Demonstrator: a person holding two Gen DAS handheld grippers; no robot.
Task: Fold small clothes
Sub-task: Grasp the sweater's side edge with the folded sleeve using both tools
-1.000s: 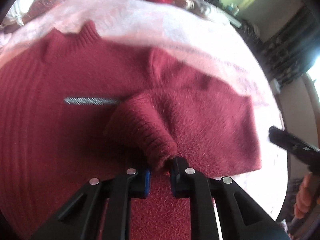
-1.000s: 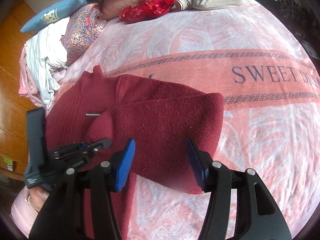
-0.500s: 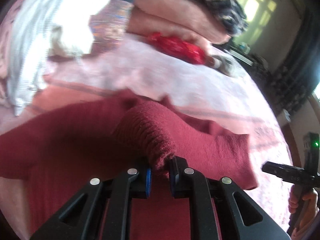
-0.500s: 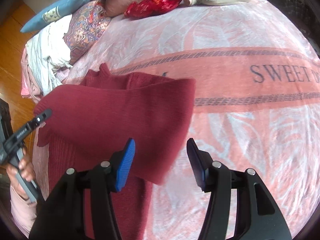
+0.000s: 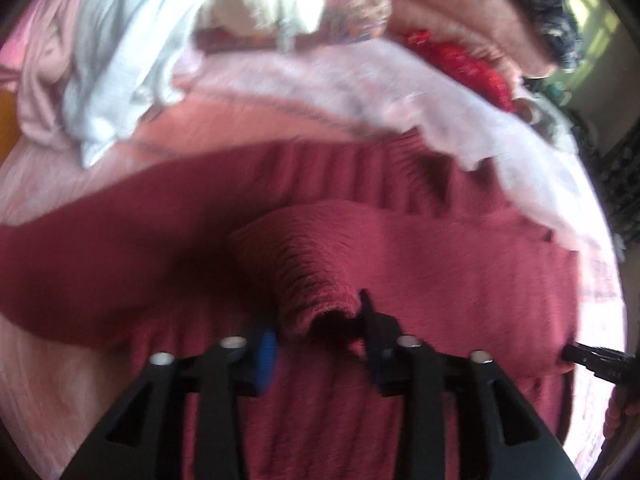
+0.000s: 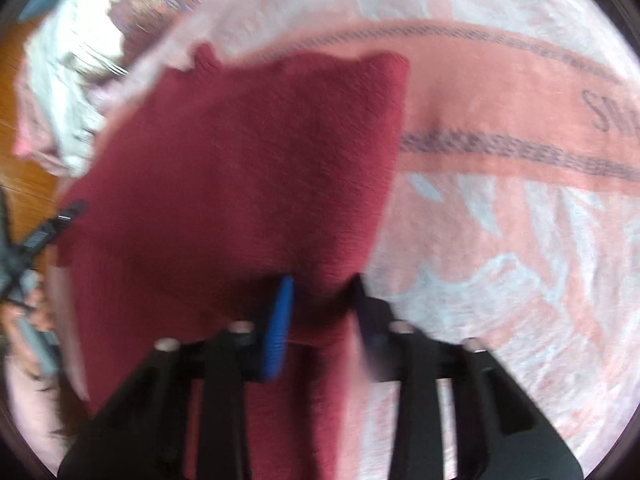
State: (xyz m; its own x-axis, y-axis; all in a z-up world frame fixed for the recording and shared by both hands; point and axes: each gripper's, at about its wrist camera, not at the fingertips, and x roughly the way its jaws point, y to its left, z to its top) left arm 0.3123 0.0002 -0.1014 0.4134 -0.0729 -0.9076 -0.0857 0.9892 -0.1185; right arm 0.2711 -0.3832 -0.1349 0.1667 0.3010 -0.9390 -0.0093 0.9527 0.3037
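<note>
Left wrist view: a dark red sweater [image 5: 460, 264] lay on the pink blanket [image 5: 360, 80].
Left hand-held gripper [image 5: 316, 340] had just been opening, the ribbed cuff [image 5: 316, 280] loose between its jaws; right hand-held gripper [image 6: 320, 300] had just been closing around the sweater's edge.

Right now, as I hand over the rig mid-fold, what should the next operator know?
Left tool: jaws have just been opening; the ribbed sleeve cuff sits loosely between them, no longer pinched.
Right tool: jaws have just been closing around a lower corner of the dark red sweater; blur hides whether the pads press yet.
Sweater lies on the pink blanket, with the sleeve drawn across the body. Other clothes are piled at the far edge.
Done: sleeve fold, as it looks.
Left: clear the left tool, confirm the right grip, fold the body over, probably.
</note>
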